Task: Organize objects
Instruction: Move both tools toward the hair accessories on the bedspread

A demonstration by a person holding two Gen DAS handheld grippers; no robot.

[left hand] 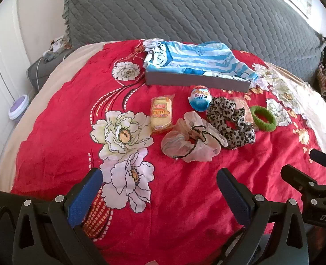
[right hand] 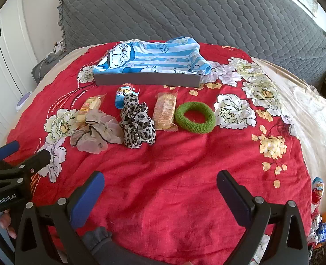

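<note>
Both claws gape, holding nothing: left claw (left hand: 159, 177) low over the red bedspread (left hand: 185, 198), sheer scrunchie (left hand: 192, 141) just ahead; right claw (right hand: 159, 180) likewise, leopard scrunchie (right hand: 137, 123) and green ring (right hand: 195, 117) further ahead, grey box (right hand: 147, 80) beyond

A flat grey box (right hand: 147, 80) lies at the far side of a red floral bedspread (right hand: 174, 159), with a blue-striped cartoon cloth (right hand: 149, 57) draped over it. In front sits a row: a wrapped yellow snack cake (left hand: 160, 113), a sheer pale scrunchie (right hand: 96, 132), a blue-and-white chocolate egg (left hand: 200, 99), a leopard-print scrunchie (right hand: 137, 121), a second wrapped cake (right hand: 165, 111) and a green ring-shaped hair tie (right hand: 195, 117).
</note>
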